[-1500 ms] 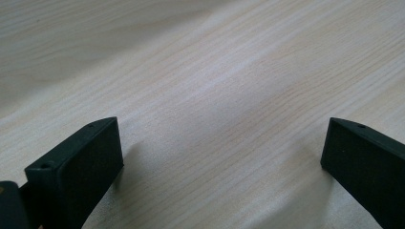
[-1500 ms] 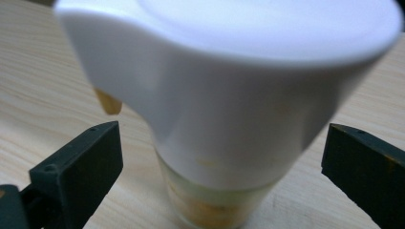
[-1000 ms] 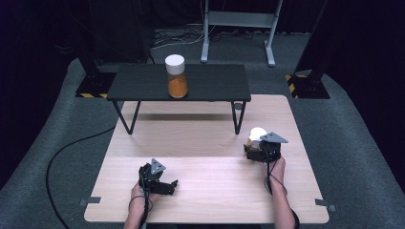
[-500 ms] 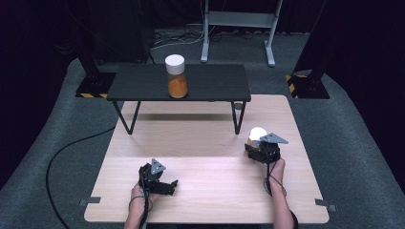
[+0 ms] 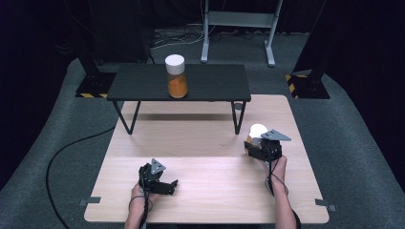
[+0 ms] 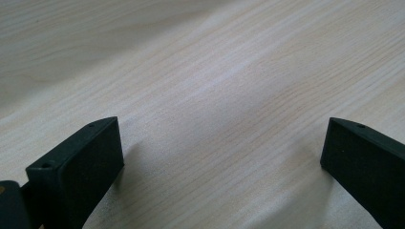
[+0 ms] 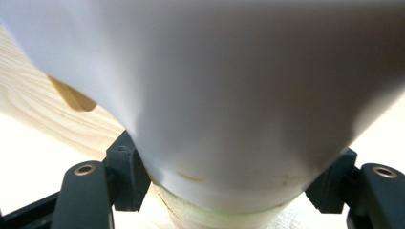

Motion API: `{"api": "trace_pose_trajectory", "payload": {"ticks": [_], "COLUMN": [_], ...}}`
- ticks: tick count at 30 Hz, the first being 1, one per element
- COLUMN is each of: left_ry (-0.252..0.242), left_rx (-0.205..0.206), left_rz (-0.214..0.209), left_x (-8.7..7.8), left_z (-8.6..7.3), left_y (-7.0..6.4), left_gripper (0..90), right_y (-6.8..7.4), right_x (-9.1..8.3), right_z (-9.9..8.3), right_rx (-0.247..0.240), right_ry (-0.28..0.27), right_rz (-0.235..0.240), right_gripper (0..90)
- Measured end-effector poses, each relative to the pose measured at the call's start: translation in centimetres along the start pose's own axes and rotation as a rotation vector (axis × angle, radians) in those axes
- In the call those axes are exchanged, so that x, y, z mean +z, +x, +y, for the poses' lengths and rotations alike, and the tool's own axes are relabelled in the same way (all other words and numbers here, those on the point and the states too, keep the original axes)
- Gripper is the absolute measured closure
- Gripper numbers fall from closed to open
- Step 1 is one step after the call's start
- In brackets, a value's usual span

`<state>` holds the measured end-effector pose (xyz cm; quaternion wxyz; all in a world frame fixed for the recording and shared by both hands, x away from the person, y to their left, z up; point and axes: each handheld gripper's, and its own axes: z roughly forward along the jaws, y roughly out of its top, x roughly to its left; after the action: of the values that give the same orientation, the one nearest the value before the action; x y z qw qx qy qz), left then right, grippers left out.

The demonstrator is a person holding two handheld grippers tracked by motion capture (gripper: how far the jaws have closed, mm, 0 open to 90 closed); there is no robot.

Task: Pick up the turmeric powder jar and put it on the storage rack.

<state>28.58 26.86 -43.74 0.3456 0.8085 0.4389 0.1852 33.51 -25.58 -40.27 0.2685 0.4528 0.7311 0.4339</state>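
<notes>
A jar with a white lid (image 5: 257, 130) stands at the right side of the wooden table (image 5: 200, 143), and my right gripper (image 5: 254, 144) is shut on it just below the lid. In the right gripper view the white lid (image 7: 215, 86) looms close, with a black jaw on each side of the jar's neck. A second white-lidded jar with orange contents (image 5: 176, 77) stands on the low black bench (image 5: 210, 86) at the back. My left gripper (image 5: 168, 186) rests near the table's front left, open. Its two jaws stand wide apart over bare wood (image 6: 215, 95).
The black bench spans the table's far edge on thin legs (image 5: 237, 117). A black cable (image 5: 62, 152) runs over the grey carpet at the left. Metal stand feet (image 5: 239, 28) and dark bases sit behind the bench.
</notes>
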Motion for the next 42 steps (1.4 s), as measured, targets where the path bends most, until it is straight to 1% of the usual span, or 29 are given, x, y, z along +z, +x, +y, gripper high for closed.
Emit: {"api": "trace_pose_trajectory", "payload": {"ticks": [7, 10, 15, 20, 29, 42], "left_ry": [-0.001, 0.000, 0.000, 0.000, 0.000, 0.000], "left_rx": [0.000, 0.000, 0.000, 0.000, 0.000, 0.000], "left_rz": [0.000, 0.000, 0.000, 0.000, 0.000, 0.000], "left_x": [0.0, 0.0, 0.0, 0.0, 0.0, 0.0], "left_z": [0.0, 0.0, 0.0, 0.0, 0.0, 0.0], "left_y": [0.0, 0.0, 0.0, 0.0, 0.0, 0.0], "left_gripper": [0.0, 0.0, 0.0, 0.0, 0.0, 0.0], "right_y": [0.4, 0.5, 0.7, 0.9, 0.8, 0.7], "right_x": [-1.1, -1.5, -2.0, -2.5, -3.2, -3.9], "right_z": [1.4, 1.8, 2.3, 3.0, 3.9, 5.5], "right_rx": [-0.028, -0.026, -0.040, -0.058, -0.063, -0.081], "right_ry": [-0.012, -0.021, -0.039, -0.042, -0.056, -0.077], "right_rz": [0.007, 0.015, 0.027, 0.030, 0.041, 0.060], "right_gripper": [29.3, 29.4, 29.4, 29.4, 29.4, 29.4]}}
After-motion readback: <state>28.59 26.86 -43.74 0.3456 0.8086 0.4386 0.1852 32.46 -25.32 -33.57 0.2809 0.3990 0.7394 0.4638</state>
